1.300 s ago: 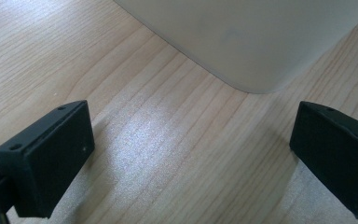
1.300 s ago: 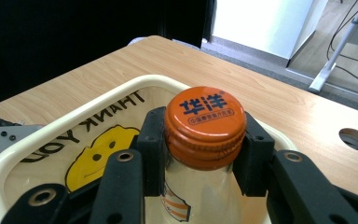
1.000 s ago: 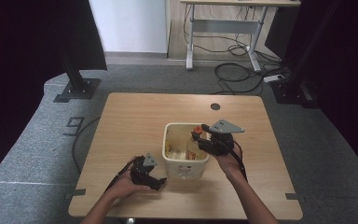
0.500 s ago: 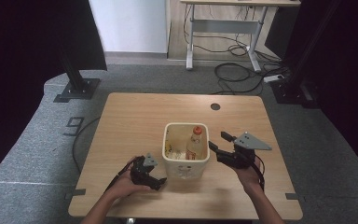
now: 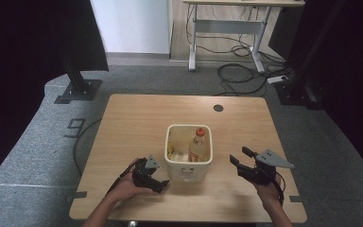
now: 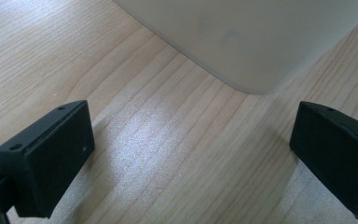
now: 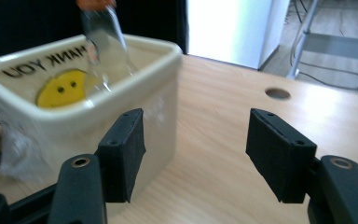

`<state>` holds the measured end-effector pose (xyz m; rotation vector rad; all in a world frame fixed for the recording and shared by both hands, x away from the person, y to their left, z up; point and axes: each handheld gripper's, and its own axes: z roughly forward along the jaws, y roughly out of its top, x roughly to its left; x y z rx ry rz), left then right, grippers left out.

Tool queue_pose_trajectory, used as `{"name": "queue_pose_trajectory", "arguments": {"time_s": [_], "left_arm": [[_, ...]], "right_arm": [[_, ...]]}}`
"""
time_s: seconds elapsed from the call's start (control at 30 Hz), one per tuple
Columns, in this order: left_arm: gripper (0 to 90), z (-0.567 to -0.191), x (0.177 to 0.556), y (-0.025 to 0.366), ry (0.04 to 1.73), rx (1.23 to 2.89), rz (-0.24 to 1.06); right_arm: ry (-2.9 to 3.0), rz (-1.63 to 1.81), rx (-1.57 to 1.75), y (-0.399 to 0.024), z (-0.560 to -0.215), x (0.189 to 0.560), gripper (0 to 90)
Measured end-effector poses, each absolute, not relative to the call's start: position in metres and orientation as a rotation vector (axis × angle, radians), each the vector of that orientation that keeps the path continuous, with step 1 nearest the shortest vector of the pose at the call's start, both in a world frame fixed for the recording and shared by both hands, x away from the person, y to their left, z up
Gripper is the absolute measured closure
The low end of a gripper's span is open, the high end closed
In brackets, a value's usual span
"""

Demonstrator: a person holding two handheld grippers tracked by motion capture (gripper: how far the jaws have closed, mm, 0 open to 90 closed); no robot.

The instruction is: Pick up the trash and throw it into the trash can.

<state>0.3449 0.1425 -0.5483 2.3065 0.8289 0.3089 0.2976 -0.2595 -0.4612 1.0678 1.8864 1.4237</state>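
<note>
A clear bottle (image 5: pixel 198 145) with an orange cap stands inside the cream bin (image 5: pixel 189 167), leaning against its right wall, long axis near upright and cap end up (its top is cut off in the right gripper view). Pale clutter beside it is perhaps wrappers. Left of the bin the left gripper (image 5: pixel 155 180) rests with jaws spread, empty; right of the bin the right gripper (image 5: pixel 239 157) is likewise parted, holding nothing.

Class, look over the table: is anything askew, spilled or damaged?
Nothing is spilled or visibly damaged. The clear plastic bottle with the orange cap leans at a tilt inside the cream square plastic bin rather than standing upright; that is the only thing askew.
</note>
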Motion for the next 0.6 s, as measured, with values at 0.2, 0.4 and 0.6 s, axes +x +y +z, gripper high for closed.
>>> {"name": "queue_pose_trajectory", "arguments": {"time_s": [0.2, 0.4, 0.6], "left_arm": [[0.0, -0.548, 0.345, 0.142, 0.828, 2.307, 0.31], [0.0, -0.548, 0.345, 0.142, 0.828, 2.306, 0.31], [0.0, -0.548, 0.345, 0.142, 0.828, 2.307, 0.31]], "right_arm": [[1.915, 1.36, 1.137, -0.277, -0.481, 0.294, 37.1], [1.922, 1.344, 1.175, -0.281, -0.489, 0.296, 37.0], [1.95, 1.332, 1.148, -0.277, -0.492, 0.297, 35.6]]}}
